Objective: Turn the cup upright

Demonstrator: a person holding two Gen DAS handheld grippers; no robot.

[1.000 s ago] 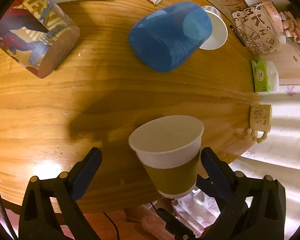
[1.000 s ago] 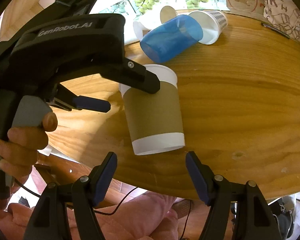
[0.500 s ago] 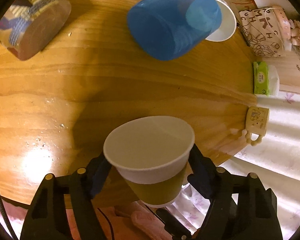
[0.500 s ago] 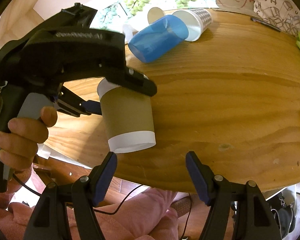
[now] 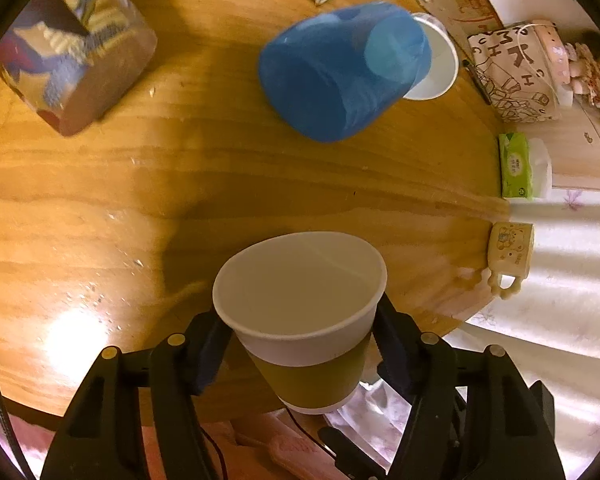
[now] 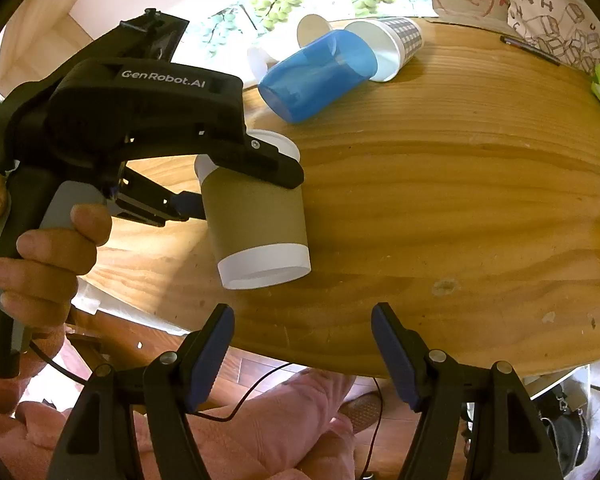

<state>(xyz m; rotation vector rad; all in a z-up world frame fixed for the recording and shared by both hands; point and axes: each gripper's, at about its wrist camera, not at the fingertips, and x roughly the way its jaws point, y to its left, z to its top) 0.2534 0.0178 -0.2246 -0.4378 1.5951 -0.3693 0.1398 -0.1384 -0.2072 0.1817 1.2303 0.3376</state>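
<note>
My left gripper (image 5: 300, 340) is shut on a white paper cup with a brown sleeve (image 5: 300, 312), its mouth upward. It holds the cup near the table's front edge; whether the base touches the wood I cannot tell. In the right wrist view the same cup (image 6: 256, 216) sits between the left gripper's jaws. My right gripper (image 6: 302, 356) is open and empty, below and in front of the cup, off the table's edge.
A blue plastic cup (image 5: 340, 76) lies on its side on the round wooden table (image 5: 100, 200), with a white paper cup (image 5: 436, 68) on its side behind it. A patterned tin (image 5: 68, 56) stands far left. Bags and a green pack (image 5: 516, 164) are at the right.
My left gripper closed on the paper cup and lifted it slightly, then moved a little. The right gripper stayed open and shifted little.
</note>
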